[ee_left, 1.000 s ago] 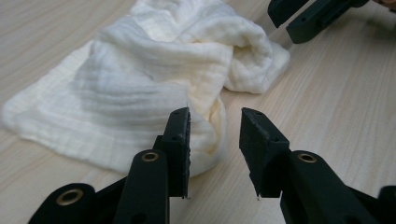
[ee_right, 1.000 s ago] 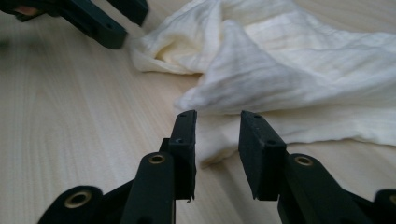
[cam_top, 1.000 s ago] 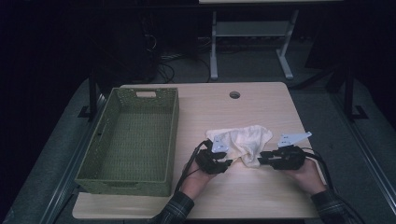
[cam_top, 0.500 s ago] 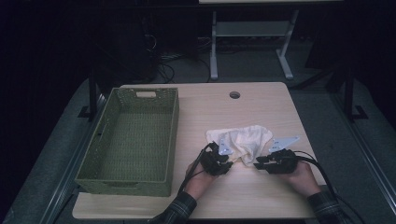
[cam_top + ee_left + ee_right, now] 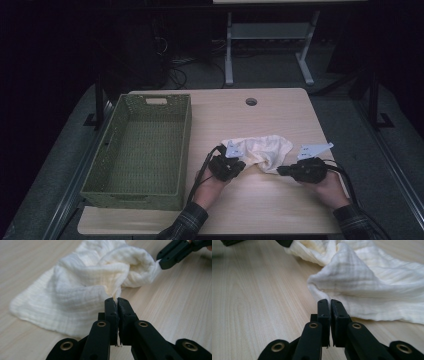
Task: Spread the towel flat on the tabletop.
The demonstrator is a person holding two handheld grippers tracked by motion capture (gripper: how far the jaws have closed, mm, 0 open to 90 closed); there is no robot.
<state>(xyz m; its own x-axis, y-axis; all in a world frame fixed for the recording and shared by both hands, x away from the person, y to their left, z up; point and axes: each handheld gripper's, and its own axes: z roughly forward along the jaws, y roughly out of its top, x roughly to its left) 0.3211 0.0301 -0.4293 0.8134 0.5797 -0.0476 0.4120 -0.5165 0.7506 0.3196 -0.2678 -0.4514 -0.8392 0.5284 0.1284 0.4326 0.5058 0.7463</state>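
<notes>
High view gives me one table (image 5: pixel 280 210), one basket (image 5: pixel 142 150) at its left and one cloth (image 5: pixel 262 150) crumpled right of centre, with my two grippers at its near edge. My left gripper (image 5: pixel 117 300) has just been closing and now pinches a cloth corner between its fingers (image 5: pixel 111 308); my right gripper (image 5: pixel 329 302) has closed likewise on the cloth's edge. Since a second ago both hands have crept nearer the cloth, which has bunched up smaller.

No legible text, label, brand, number or sign on anything in these views
</notes>
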